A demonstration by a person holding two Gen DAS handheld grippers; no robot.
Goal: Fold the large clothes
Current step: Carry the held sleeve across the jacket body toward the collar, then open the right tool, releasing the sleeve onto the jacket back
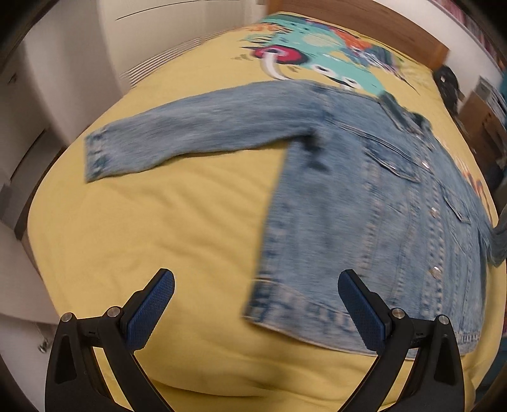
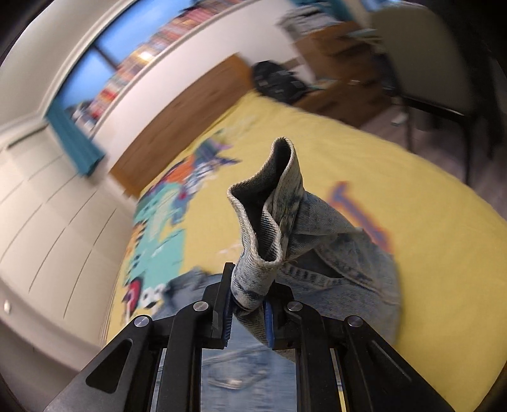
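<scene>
In the left wrist view, the left gripper (image 1: 256, 305) is nearest, its two blue pads (image 1: 151, 309) spread wide with nothing between them; it hangs above the yellow bedspread (image 1: 152, 215). Just behind its right finger lies the hem of the denim jacket (image 1: 364, 202). The jacket is spread flat on the bedspread, front side up, with metal buttons in a line, and one sleeve (image 1: 196, 133) stretched out flat to the left. Beyond the collar there is a colourful cartoon print (image 1: 317, 57) on the bedspread, then a wooden headboard (image 1: 374, 22).

In the right wrist view, the right gripper (image 2: 247, 313) is clenched on the cuff of the other sleeve (image 2: 269, 228). The cuff stands up above the pads with its opening visible, and the sleeve falls away to the right toward the bedspread. Farther away stand a white wardrobe (image 2: 47, 202), a bookshelf (image 2: 133, 60) on the wall and a dark backpack (image 2: 279, 82) beside the bed.
</scene>
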